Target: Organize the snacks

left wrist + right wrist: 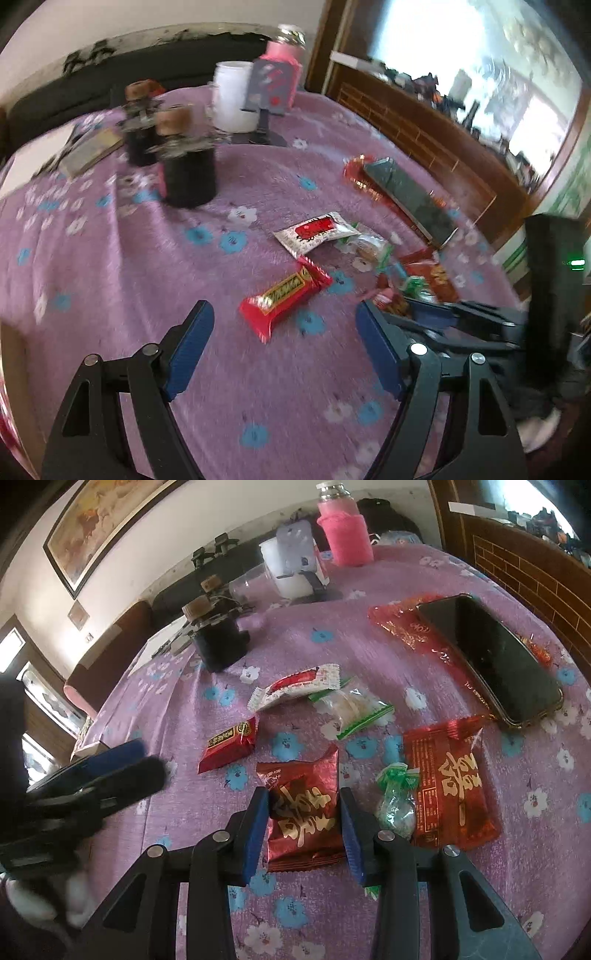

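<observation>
- While the snacks lie scattered over the purple flowered cloth (155, 827), the right gripper (303, 830) sits low with its blue fingers (255, 827) on either side of a dark red foil packet (303, 812); they bracket it, but I cannot tell whether they press it yet.
- The left gripper (284, 354) hovers with its jaws spread wide and nothing in them, pointed toward the small red bar (284, 295).
- Beyond lie a white-and-red sachet (295, 686), a clear green-edged pack (354, 709), a larger red packet (450, 779) and a green-twisted candy (397, 805) just beside it.
- A phone (491, 657) rests on another red wrapper (402, 624), well apart from the grippers.
- To my eye, the sorting has barely begun: this is a first pick.
- Next, the right fingers need to close squarely on the crinkly foil, then lift without nudging the candy.
</observation>
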The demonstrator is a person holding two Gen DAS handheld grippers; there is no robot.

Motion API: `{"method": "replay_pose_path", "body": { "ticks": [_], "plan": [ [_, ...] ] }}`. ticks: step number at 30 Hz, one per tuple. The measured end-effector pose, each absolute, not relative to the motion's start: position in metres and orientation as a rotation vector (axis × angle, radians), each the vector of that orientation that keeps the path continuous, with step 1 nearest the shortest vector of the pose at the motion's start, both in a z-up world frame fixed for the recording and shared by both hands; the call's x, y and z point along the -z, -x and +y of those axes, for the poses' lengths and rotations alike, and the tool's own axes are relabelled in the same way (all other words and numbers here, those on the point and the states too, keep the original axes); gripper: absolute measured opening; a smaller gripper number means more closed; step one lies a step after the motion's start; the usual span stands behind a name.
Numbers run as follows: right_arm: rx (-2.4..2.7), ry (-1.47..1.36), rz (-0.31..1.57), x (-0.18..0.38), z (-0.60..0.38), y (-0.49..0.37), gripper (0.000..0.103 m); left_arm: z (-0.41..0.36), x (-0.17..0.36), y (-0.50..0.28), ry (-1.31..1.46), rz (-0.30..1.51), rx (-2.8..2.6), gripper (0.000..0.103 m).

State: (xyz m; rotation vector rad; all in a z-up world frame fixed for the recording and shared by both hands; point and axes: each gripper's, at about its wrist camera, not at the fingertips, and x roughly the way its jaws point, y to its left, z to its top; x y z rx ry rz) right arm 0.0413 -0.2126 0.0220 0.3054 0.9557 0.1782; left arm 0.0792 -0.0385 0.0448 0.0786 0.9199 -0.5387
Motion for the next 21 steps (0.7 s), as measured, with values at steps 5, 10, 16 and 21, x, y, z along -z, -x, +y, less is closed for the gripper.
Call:
{"method": "replay_pose_path", "body": {
  "ticks": [5,10,16,21],
  "plan": [
    [-0.149,-0.313,0.955,-0.022,-0.219,-0.041,0.038,-0.058,-0.03,-0.094,-0.152,0.928,0.573,0.078],
    [-0.149,-0.366,0.949,-0.023,-0.228,-0.041,0.038,-0.07,-0.012,-0.092,-0.264,0.931,0.519,0.057],
    [-0.142,-0.365,0.929,-0.024,-0.228,-0.038,0.038,-0.067,-0.023,-0.082,-0.221,0.929,0.541,0.027],
    [-0.138,-0.359,0.905,-0.026,-0.227,-0.036,0.038,-0.048,-0.043,-0.062,-0.144,0.904,0.546,0.027]
  ]
}}
